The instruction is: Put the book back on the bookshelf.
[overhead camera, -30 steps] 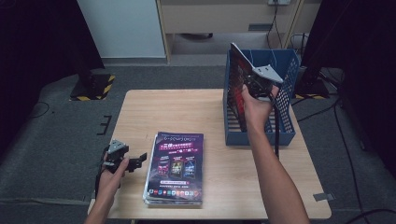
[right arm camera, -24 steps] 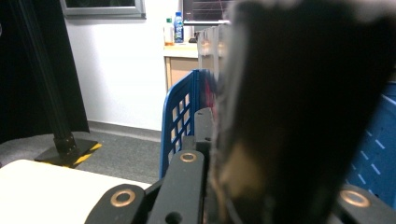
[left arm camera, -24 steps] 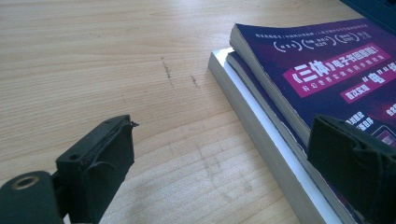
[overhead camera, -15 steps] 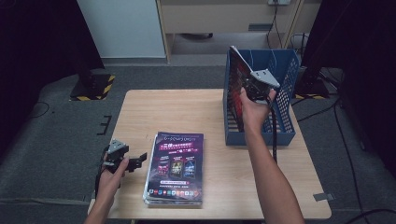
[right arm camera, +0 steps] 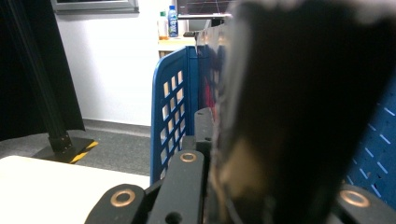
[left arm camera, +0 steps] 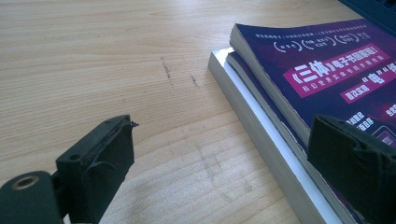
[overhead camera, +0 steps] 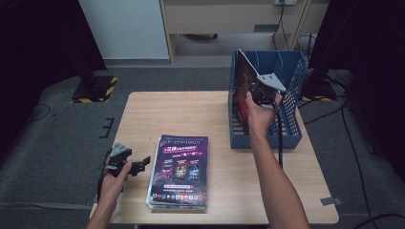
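A stack of purple-covered magazines (overhead camera: 179,171) lies on the wooden table (overhead camera: 191,114), near its front edge. My left gripper (overhead camera: 142,164) rests on the table just left of the stack, open, with nothing between its jaws. In the left gripper view the stack's spine edge (left arm camera: 261,116) lies beside the right jaw of the gripper (left arm camera: 219,154). My right gripper (overhead camera: 256,89) is shut on a dark-covered magazine (overhead camera: 242,76) held upright inside the blue file rack (overhead camera: 291,100). In the right gripper view that magazine (right arm camera: 289,116) sits close up, clamped in the gripper (right arm camera: 224,154).
The blue rack (right arm camera: 173,102) stands at the table's far right corner, with perforated walls. A black cable (overhead camera: 279,143) hangs from the right gripper across the rack's front. Grey carpet surrounds the table; a stand base with yellow-black stripes (overhead camera: 93,88) sits far left.
The right gripper has shifted slightly, carrying the magazine a little lower and more upright into the rack. The left gripper and the stack have stayed still.
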Motion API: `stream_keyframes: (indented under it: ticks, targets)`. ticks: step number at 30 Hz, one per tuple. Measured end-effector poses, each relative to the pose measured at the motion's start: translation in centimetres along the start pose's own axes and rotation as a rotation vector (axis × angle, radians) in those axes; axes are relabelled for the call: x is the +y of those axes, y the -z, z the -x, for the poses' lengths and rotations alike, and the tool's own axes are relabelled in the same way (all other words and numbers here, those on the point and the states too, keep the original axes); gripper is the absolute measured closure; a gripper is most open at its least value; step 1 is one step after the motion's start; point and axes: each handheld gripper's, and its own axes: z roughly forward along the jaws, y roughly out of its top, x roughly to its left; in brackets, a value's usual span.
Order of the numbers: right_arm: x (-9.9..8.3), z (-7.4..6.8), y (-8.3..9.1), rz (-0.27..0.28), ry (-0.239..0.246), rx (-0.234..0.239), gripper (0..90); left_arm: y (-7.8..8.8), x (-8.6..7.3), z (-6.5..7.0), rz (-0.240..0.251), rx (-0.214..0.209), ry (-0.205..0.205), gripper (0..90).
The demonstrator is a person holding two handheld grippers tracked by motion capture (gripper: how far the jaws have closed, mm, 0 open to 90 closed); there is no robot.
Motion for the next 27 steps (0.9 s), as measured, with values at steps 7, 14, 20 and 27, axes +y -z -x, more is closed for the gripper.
stream_keyframes:
  ticks: [7,14,20,27]
  targets:
    - [-0.4,0.2,0.0,-0.004,0.000,-0.008,87.0,-0.1,0.0,0.0,-0.002,0.000,-0.002,6.8]
    - [-0.4,0.3,0.0,-0.004,0.000,-0.018,87.0,-0.1,0.0,0.0,-0.003,0.000,-0.003,6.8]
    - [-0.5,0.2,-0.1,-0.003,0.013,-0.023,87.0,-0.2,0.0,0.0,-0.007,-0.002,-0.006,6.8]
    - [-0.8,-0.7,0.0,-0.002,0.033,-0.001,86.8,-0.2,0.0,0.1,-0.009,-0.004,-0.008,6.8]
